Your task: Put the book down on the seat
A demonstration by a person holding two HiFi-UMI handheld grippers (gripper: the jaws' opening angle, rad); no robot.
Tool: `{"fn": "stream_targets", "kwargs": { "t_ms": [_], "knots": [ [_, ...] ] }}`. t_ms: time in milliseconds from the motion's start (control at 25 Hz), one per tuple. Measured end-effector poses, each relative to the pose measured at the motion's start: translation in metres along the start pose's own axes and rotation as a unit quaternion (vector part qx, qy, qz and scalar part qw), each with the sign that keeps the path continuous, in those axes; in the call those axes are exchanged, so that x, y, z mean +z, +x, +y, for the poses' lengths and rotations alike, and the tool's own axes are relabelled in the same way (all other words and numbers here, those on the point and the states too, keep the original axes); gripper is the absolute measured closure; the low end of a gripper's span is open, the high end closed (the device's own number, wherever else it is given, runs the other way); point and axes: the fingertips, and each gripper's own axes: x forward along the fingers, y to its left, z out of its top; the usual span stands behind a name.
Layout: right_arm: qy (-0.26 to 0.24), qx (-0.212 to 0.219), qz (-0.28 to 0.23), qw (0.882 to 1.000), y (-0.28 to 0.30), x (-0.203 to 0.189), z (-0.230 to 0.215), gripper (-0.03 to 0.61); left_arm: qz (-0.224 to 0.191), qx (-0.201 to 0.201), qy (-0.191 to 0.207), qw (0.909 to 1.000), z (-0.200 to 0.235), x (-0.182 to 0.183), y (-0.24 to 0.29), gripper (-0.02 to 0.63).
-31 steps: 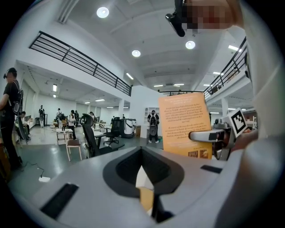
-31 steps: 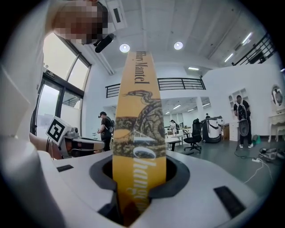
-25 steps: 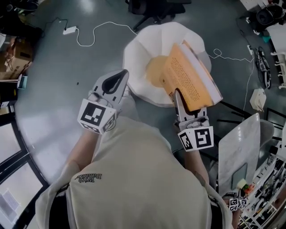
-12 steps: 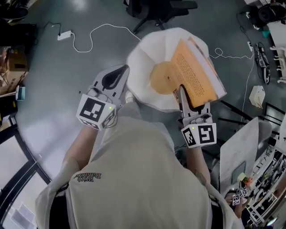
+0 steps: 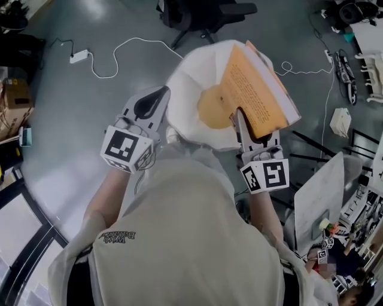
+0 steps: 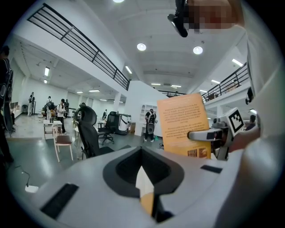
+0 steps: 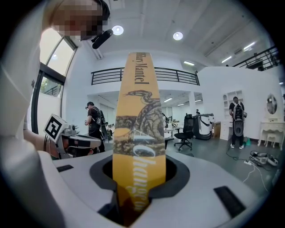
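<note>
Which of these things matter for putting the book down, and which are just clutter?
Job: book, clamped by right gripper; white seat.
Clutter: black office chair, floor cable, cardboard box.

Both grippers held out at the seat, the right one gripping the book.
The left gripper [image 5: 162, 91] points forward and slightly down, just beside the left edge of the seat [image 5: 190, 72], with its jaws together and nothing between them. The left forearm [image 5: 106, 194] stretches out behind it. The right gripper [image 5: 239, 113] reaches over the seat's near right rim, its jaws clamped on the book [image 5: 257, 89] at the foot of the spine. The right forearm [image 5: 264, 218] runs back beside the torso.
</note>
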Motion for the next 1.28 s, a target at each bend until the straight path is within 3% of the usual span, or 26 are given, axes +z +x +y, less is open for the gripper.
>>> {"fn": "stream_targets", "kwargs": {
  "t_ms": [280,840,1280],
  "knots": [
    [0.017,0.022,0.018,0.999,0.008,-0.012,-0.010,0.426,0.002,0.022,-0.001,0.9998,-0.008,0.007,-0.001,0.603],
    [0.024,0.047,0.068,0.996,0.024,-0.044,-0.034,0.426,0.022,0.045,-0.010,0.9987,-0.012,-0.012,0.024,0.603],
    [0.023,0.077,0.159,0.984,0.114,-0.134,-0.045,0.426,0.055,0.043,-0.010,0.9975,0.040,-0.081,0.079,0.603]
  ]
}}
